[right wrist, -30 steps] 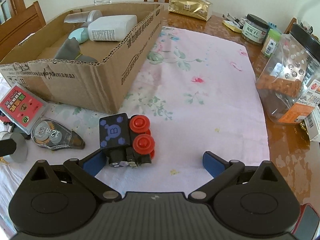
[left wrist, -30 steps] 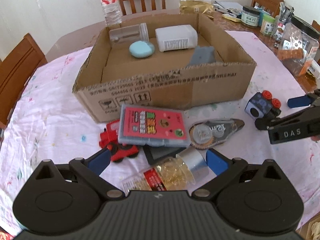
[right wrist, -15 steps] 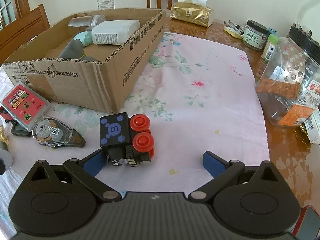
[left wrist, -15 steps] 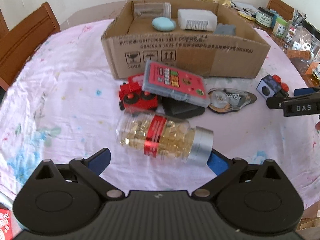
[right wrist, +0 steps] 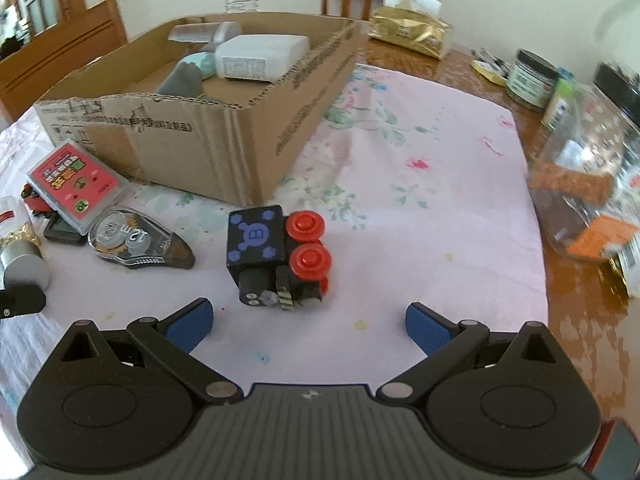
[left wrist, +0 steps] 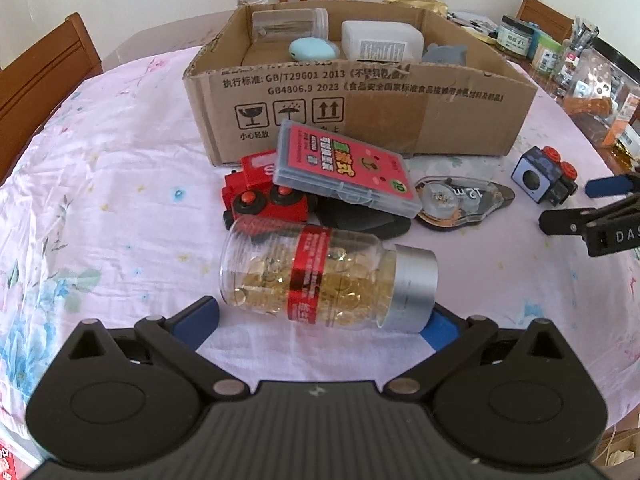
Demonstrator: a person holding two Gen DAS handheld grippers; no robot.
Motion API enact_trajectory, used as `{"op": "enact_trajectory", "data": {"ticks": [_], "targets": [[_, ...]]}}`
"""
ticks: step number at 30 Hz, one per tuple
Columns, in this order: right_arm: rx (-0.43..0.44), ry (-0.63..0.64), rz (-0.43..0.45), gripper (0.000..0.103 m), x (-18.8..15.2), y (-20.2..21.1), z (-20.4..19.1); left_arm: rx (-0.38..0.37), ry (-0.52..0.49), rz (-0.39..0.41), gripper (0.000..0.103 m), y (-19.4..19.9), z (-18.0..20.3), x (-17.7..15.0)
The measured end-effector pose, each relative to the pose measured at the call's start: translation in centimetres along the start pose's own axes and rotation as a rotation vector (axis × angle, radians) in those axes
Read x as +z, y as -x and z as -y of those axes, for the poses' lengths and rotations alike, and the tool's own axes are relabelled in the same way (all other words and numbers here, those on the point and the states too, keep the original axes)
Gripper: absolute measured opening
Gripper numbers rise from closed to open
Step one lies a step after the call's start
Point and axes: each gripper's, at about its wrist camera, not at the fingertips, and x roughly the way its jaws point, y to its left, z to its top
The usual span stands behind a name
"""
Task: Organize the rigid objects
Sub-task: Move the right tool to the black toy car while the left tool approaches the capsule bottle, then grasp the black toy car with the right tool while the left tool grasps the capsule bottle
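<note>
Lying ahead (sideways) — capsule bottle (left wrist: pixel 326 280), jaws spread

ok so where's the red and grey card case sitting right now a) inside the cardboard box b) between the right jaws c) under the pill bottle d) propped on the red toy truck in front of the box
d: the card case leans tilted on the red toy truck, outside the cardboard box.

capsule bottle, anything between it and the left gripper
Nothing visible. The capsule bottle lies on its side right ahead of the open left gripper; only bare tablecloth lies between them.
</note>
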Motion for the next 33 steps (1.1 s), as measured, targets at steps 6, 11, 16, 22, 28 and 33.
{"op": "enact_trajectory", "data": {"ticks": [6, 11, 16, 22, 28, 33], "targets": [[0.036, 0.051, 0.003, 0.103, 0.9, -0.7, 0.0, -0.007, -0.014, 0.013, 0.103, 0.0, -0.1, 0.0], [0.046, 0.065, 0.024, 0.103, 0.8, -0.7, 0.0, 0.028, -0.057, 0.018, 0.101, 0.3, 0.3, 0.4], [0.055, 0.076, 0.047, 0.103, 0.5, -0.6, 0.2, 0.024, -0.087, 0.019, 0.100, 0.1, 0.6, 0.7], [0.063, 0.093, 0.027, 0.103, 1.0, -0.8, 0.1, 0.002, -0.053, 0.007, 0.098, -0.3, 0.4, 1.0], [0.080, 0.130, 0.043, 0.083, 1.6, -0.5, -0.3, 0.019, -0.063, 0.005, 0.098, -0.4, 0.6, 1.3], [0.073, 0.134, 0.056, 0.066, 2.1, -0.4, -0.4, 0.030, -0.068, 0.011, 0.098, -0.3, 0.8, 1.6]]}}
